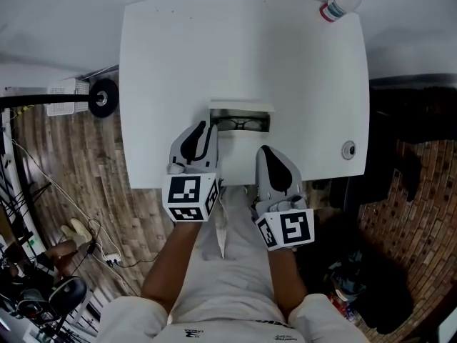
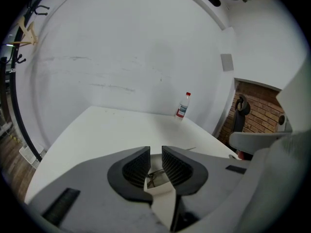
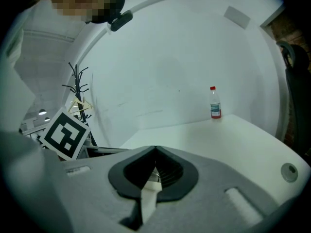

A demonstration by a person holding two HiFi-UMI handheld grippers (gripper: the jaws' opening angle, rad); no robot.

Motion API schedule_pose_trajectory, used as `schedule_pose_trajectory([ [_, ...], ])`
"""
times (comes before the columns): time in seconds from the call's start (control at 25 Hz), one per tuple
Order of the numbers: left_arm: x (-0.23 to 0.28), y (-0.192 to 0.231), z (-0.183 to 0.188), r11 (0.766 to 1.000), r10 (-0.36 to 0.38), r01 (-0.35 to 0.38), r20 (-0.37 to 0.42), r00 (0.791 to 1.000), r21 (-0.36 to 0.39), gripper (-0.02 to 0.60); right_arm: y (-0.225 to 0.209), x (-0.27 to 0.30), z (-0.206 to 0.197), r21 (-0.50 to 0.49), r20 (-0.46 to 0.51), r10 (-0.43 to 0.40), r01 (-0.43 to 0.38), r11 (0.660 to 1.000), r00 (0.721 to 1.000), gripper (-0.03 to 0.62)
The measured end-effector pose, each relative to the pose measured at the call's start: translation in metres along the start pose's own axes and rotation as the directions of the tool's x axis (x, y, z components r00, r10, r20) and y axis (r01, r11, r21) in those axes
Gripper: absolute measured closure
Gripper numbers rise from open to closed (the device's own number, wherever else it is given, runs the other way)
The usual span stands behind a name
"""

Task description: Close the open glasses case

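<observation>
The white glasses case (image 1: 241, 108) lies open near the table's front edge, with dark glasses (image 1: 240, 125) inside it. My left gripper (image 1: 207, 128) sits at the case's left end, its jaws a narrow gap apart and holding nothing. In the left gripper view the gripper (image 2: 155, 164) frames the case (image 2: 160, 187) and glasses (image 2: 154, 174) just beyond its jaws. My right gripper (image 1: 265, 151) is just in front of the case's right end with its jaws closed together. In the right gripper view the gripper (image 3: 155, 152) hides most of the case (image 3: 149, 192).
A white table (image 1: 178, 63) holds a plastic bottle with a red cap (image 1: 343, 2) at its far right corner, also seen as the bottle (image 2: 182, 106) and the bottle (image 3: 215, 103). A small round fitting (image 1: 348, 149) sits near the table's right edge. Wooden floor and cables lie to the left.
</observation>
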State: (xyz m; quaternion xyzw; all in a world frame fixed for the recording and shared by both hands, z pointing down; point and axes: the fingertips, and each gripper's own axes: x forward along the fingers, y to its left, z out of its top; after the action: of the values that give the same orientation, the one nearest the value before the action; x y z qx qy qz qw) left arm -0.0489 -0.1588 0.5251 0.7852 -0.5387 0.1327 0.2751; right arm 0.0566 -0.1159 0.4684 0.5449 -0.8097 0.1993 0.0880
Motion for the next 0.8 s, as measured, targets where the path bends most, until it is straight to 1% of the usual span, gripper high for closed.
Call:
schedule_pose_trajectory([
  [0.2, 0.013, 0.007, -0.008, 1.000, -0.024, 0.024, -0.029, 0.999, -0.011, 0.506, -0.001, 0.007, -0.009, 0.003, -0.013, 0.002, -0.002, 1.000, 1.000, 0.595],
  [0.36, 0.023, 0.013, -0.013, 0.999, -0.034, 0.034, -0.050, 0.998, -0.007, 0.506, -0.002, 0.014, -0.015, 0.007, -0.026, 0.003, -0.003, 1.000, 1.000, 0.595],
  [0.6, 0.033, 0.019, -0.015, 0.999, -0.049, 0.048, -0.063, 0.997, -0.014, 0.506, -0.002, 0.018, -0.020, 0.009, -0.031, 0.004, -0.004, 1.000, 1.000, 0.595],
  [0.8, 0.042, 0.022, -0.019, 0.996, -0.085, 0.084, -0.093, 0.992, -0.017, 0.506, -0.001, 0.025, -0.020, 0.003, -0.034, 0.009, -0.009, 1.000, 0.999, 0.595],
])
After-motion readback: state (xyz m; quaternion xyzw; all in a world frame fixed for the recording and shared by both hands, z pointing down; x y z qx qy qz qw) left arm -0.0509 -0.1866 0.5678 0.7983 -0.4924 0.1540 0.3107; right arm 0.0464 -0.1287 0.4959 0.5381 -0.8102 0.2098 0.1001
